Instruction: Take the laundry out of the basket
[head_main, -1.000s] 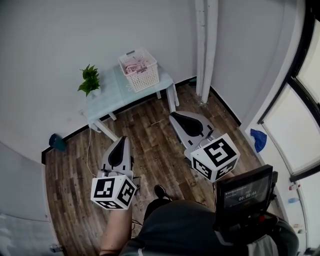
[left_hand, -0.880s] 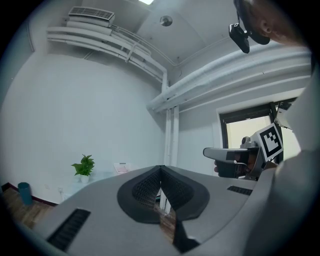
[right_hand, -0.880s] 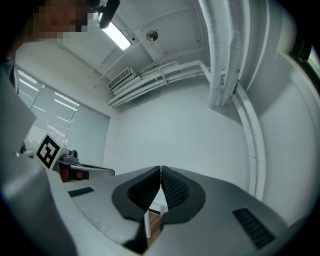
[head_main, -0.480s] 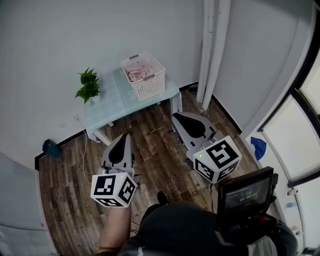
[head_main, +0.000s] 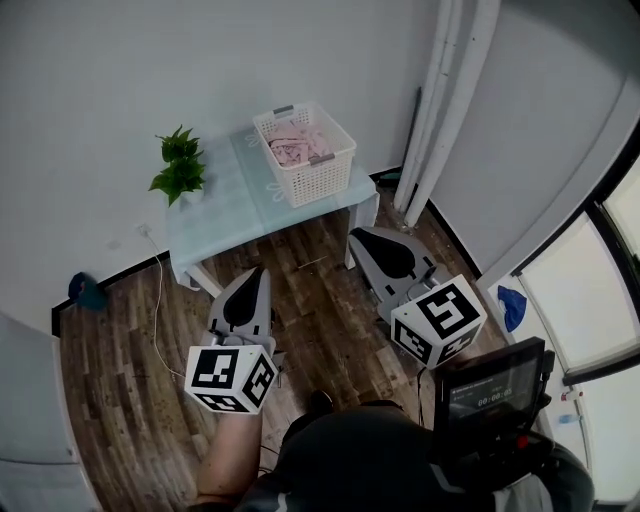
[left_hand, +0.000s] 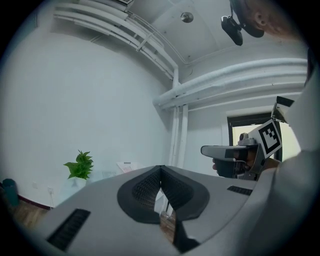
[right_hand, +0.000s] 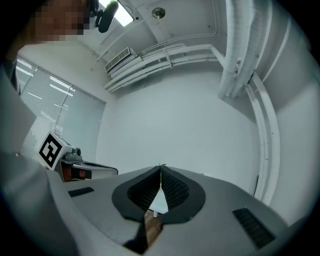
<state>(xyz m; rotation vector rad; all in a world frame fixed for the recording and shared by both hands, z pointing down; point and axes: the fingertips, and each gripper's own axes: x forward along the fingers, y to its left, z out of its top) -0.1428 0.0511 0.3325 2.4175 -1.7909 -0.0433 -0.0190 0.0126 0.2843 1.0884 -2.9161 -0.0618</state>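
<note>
A white slotted laundry basket (head_main: 318, 168) stands at the right end of a pale glass table (head_main: 225, 210) against the wall, with pink laundry (head_main: 298, 143) inside. My left gripper (head_main: 257, 272) and right gripper (head_main: 357, 236) hover side by side over the wooden floor, short of the table, pointing toward it. Both are shut with nothing between their jaws. In the left gripper view the jaw tips meet at my left gripper (left_hand: 161, 168), and the basket (left_hand: 126, 167) shows small and far off. The right gripper view shows my right gripper (right_hand: 160, 168) closed, a table leg beyond it.
A potted green plant (head_main: 178, 168) sits on the table's left end. White pipes (head_main: 440, 100) run up the corner to the right. A cable (head_main: 158, 300) and a blue object (head_main: 84, 291) lie on the floor at left; windows line the right side.
The table and basket have come nearer and lower in the head view. Both grippers stay shut and level, in the same pose.
</note>
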